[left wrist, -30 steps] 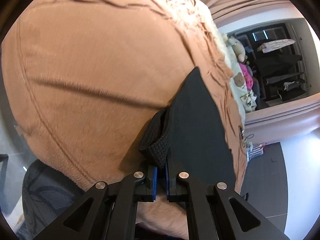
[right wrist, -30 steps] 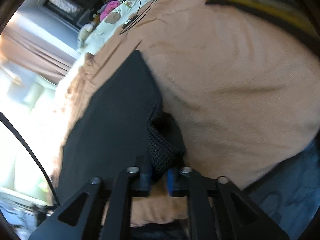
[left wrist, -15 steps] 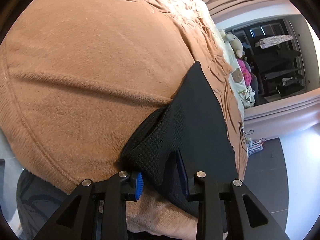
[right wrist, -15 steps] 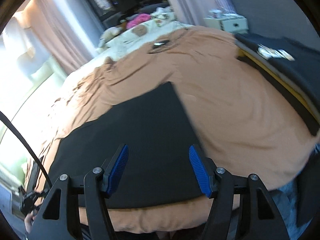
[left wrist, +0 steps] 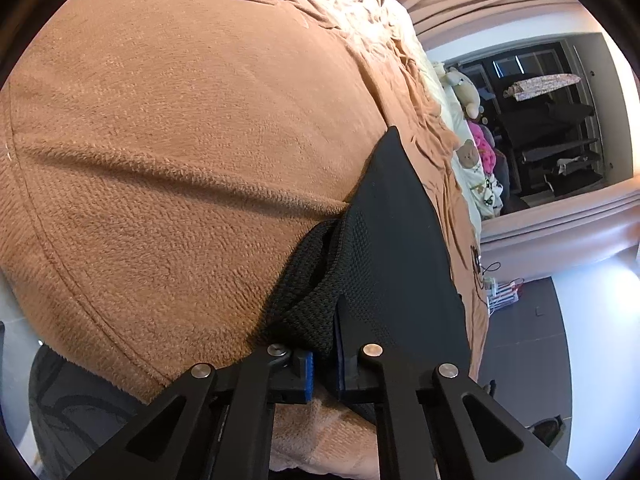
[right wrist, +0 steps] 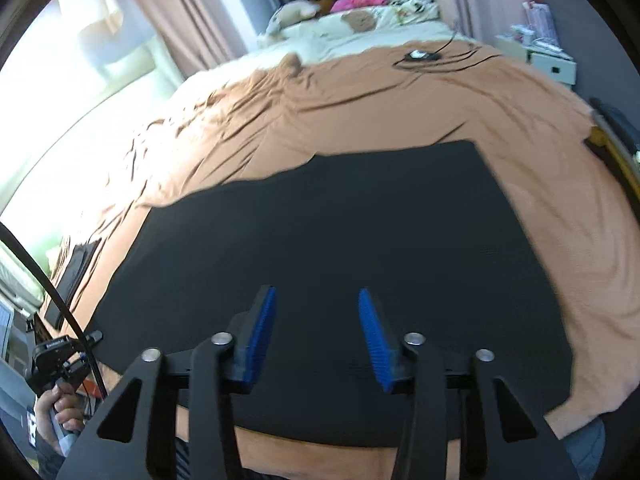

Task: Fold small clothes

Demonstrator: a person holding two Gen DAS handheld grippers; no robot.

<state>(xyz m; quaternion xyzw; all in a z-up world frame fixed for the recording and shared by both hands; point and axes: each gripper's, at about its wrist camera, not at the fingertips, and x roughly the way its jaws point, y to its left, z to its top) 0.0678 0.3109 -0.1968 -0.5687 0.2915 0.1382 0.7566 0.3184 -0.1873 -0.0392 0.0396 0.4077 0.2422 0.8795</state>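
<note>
A black knit garment point(right wrist: 340, 232) lies spread flat on an orange-brown blanket point(right wrist: 360, 104) on a bed. In the left wrist view my left gripper point(left wrist: 324, 354) is shut on a bunched corner of the black garment point(left wrist: 312, 292) at the bed's near edge, with the rest of the garment stretching away to the right. My right gripper point(right wrist: 316, 312) is open and empty, hovering above the near middle of the garment. In the right wrist view the left gripper point(right wrist: 60, 356) shows small at the lower left in a hand.
Stuffed toys and pink cloth point(right wrist: 360, 0) lie at the bed's far end. A cable and small device point(right wrist: 420, 56) rest on the blanket. A dark item with a yellow edge point(right wrist: 612, 140) lies at the right. A dark flat object point(right wrist: 72, 272) lies at the left. Curtains hang at the back.
My left gripper opened half a second ago and has closed again on the garment corner. My right gripper let go of its corner, opened and rose over the garment.
</note>
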